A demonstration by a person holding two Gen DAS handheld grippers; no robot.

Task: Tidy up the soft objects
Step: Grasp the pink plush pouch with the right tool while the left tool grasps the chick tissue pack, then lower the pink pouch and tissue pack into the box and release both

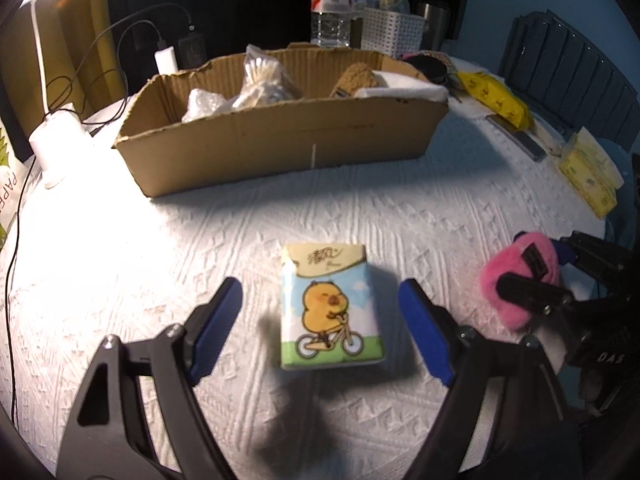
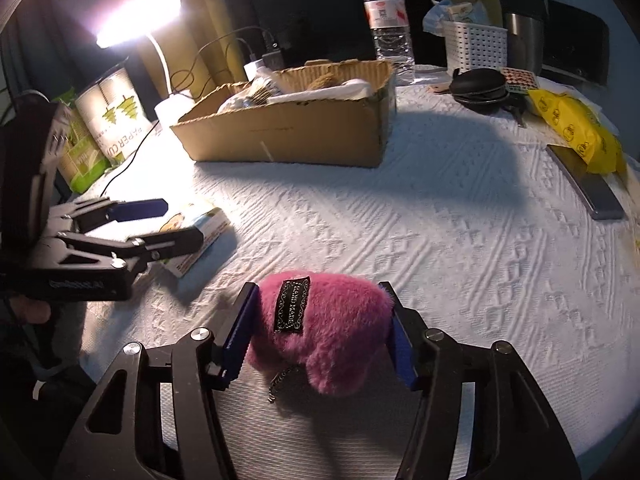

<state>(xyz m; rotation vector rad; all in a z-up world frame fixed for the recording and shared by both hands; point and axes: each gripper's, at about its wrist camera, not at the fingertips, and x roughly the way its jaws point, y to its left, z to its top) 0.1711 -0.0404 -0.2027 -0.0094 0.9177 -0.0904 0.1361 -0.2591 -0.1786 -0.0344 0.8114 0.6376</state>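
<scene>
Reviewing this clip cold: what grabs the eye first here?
A fluffy pink plush sits between the right gripper's blue pads at the near edge. The left gripper straddles a cartoon-duck tissue pack, jaws open. Behind stands a torn cardboard box beside a glaring lamp.

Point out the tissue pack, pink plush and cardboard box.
tissue pack (image 1: pixel 330 308), left wrist view, on the duck print.
pink plush (image 2: pixel 340 320), right wrist view, fur beside its label.
cardboard box (image 1: pixel 280 140), left wrist view, front wall.
</scene>
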